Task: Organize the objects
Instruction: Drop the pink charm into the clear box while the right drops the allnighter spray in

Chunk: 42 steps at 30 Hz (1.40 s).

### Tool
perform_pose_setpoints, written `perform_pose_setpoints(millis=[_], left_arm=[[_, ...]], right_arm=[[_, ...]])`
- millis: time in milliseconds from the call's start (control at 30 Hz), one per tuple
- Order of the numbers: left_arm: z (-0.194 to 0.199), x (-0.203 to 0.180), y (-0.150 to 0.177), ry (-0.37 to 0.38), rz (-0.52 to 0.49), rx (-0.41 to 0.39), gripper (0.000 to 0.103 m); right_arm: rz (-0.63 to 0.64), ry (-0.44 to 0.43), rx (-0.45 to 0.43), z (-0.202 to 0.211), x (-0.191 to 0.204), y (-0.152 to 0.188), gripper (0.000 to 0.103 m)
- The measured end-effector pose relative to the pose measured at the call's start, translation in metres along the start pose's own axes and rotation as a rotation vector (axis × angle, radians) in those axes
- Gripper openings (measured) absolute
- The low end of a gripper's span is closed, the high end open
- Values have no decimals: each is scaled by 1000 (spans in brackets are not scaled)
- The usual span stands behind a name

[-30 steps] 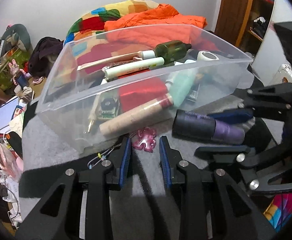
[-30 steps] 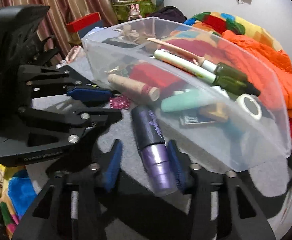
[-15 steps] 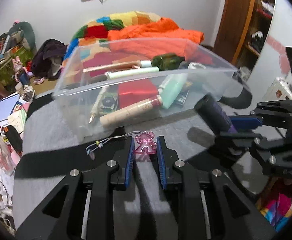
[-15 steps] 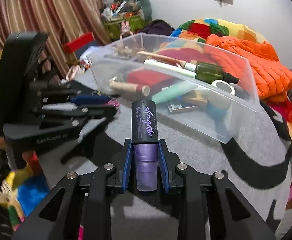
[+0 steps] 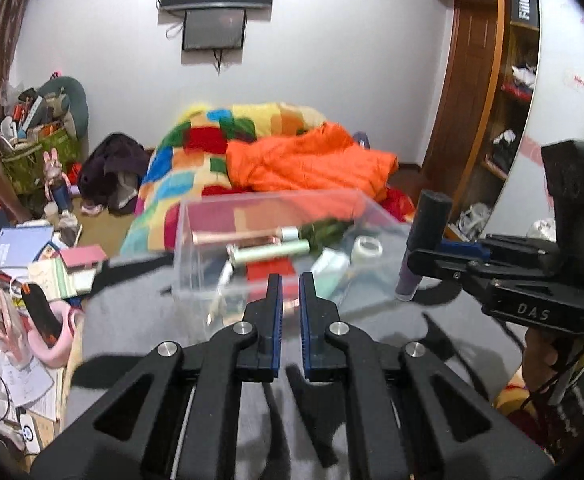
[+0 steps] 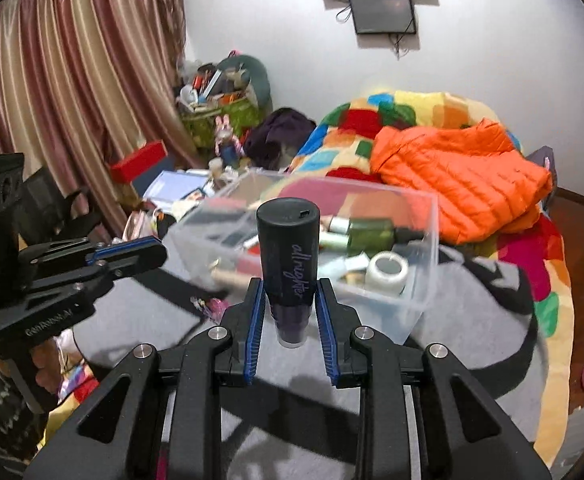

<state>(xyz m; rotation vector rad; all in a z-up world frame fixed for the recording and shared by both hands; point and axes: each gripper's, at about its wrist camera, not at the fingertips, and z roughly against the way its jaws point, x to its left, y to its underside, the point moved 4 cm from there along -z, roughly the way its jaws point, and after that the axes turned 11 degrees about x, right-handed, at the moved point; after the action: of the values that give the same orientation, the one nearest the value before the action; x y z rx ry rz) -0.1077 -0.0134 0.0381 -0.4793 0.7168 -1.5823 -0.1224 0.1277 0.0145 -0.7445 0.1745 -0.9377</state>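
A clear plastic box holding several tubes, a green bottle and a tape roll stands on a grey cover. My right gripper is shut on the purple lower part of a black-capped purple bottle, held upright in the air in front of the box. At the box's near side my left gripper hangs above the cover, shut to a narrow slit with nothing seen between its pads. A small pink charm lies on the cover below it.
Behind the box is a bed with a patchwork quilt and an orange jacket. Papers, boxes and a basket crowd the floor at the left. A wooden shelf unit stands at the right. Curtains hang at the left.
Both grippers have risen and tipped upward. The right one lifted the purple bottle off the cover and stood it upright. The left jaws closed, and the pink charm is no longer between them.
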Motion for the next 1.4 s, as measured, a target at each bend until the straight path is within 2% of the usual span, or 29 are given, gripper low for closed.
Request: perform_pose_setpoints(millis=[133,200,300,500,633,767,833,867,900,933,1067,1233,1400], left_arm=[[2,1,-6,0,-14,11,7],[-6,5,-1,-27,-25,42,24],[-26,14,17,-44,-10,114,41],[-79,36,51,-107,1,287,41],[-98,53,54,-117,47,324,41],[-106,51,53,-73,47,370,50],[-107,49,52,-86,35,371,50],[-107,47,53,-91,28,364,45],[-106,45,52,-88,22,361,32],[-106,44,51,-83,18,362,27],[-104,41,51,-87,18,342,27],[-90,37,54,-45,38,298,27],[-64,29,46,-12,45,238,27]], right_arm=[[-13,44,-29,3,-5,-12,23],[-8,68,-39,3,-7,-18,23],[1,102,-35,-3,-12,-30,23],[9,143,36,-37,-22,-45,23],[-2,150,95,-62,-27,-43,23],[3,139,128,-77,-26,-40,23],[8,133,142,-81,-24,-40,23],[9,130,148,-83,-23,-40,23],[11,125,155,-84,-22,-40,23],[9,118,162,-85,-22,-39,23],[7,107,172,-85,-20,-37,23],[14,108,165,-79,-21,-36,24],[-3,97,145,-70,-22,-37,29]])
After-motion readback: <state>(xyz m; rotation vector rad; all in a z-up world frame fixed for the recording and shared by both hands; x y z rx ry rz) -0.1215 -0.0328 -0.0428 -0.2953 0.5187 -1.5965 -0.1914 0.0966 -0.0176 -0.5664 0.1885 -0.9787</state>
